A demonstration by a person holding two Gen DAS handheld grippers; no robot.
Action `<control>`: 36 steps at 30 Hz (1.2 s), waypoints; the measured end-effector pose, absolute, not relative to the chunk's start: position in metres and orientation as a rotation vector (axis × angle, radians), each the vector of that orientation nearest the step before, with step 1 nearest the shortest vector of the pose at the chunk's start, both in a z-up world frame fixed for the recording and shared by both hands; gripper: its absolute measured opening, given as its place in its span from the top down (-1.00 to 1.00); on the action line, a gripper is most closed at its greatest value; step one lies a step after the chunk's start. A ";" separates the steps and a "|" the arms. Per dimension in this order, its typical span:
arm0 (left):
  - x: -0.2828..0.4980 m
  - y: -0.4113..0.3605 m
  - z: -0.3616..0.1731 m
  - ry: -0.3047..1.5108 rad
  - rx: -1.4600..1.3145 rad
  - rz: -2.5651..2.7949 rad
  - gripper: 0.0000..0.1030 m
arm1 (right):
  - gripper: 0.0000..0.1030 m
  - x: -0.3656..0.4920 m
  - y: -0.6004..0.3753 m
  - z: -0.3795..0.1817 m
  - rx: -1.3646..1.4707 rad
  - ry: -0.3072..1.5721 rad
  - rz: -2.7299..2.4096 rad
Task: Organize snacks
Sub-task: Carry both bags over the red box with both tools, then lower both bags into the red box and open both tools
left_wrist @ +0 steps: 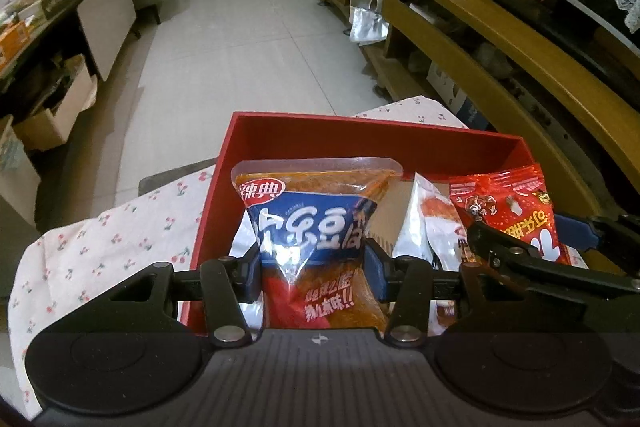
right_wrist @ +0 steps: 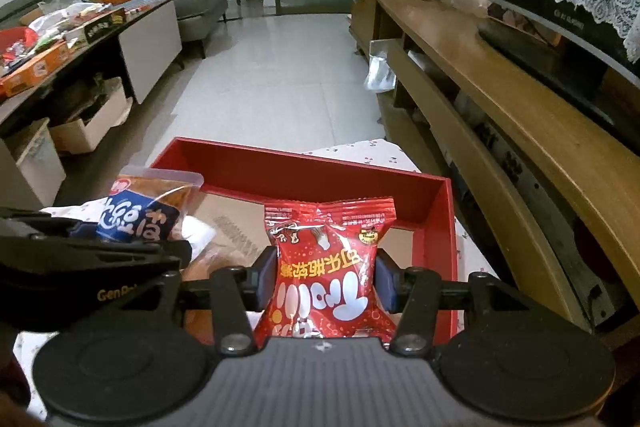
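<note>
The blue-and-orange snack packet (left_wrist: 312,227) bore "辣典" in a red oval and large white Korean-style lettering. The left gripper (right_wrist: 120,259) body read "GenRo", cut off. The red candy packet (right_wrist: 326,267) carried inverted white Chinese characters.

Dim indoor light, fisheye-bent edges, glare on the snack wrapper (left_wrist: 298,269).

Box (left_wrist: 400,141) on cloth (left_wrist: 100,239); L gripper's (left_wrist: 312,267) packet (left_wrist: 312,227) left of R gripper's (right_wrist: 326,283) bag (right_wrist: 332,267), both over box.
</note>
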State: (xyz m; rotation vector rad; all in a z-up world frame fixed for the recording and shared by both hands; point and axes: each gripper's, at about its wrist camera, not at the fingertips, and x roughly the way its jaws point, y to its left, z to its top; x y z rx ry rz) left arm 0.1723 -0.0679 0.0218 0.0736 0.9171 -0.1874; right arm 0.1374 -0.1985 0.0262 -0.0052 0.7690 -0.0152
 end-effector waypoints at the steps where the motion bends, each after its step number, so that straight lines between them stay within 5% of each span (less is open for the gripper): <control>1: 0.175 -0.069 0.020 0.917 0.076 -0.187 -0.07 | 0.03 0.140 -0.200 0.024 -0.004 0.770 -0.018; 15: 0.194 -0.076 -0.002 0.887 0.119 -0.167 -0.05 | 0.02 0.177 -0.207 -0.008 0.033 0.824 -0.031; 21: 0.198 -0.076 -0.006 0.883 0.127 -0.150 -0.35 | -0.01 0.183 -0.211 -0.015 0.026 0.839 -0.048; 36: 0.195 -0.067 0.008 0.888 0.080 -0.155 -0.63 | -0.12 0.181 -0.218 -0.008 0.046 0.838 -0.060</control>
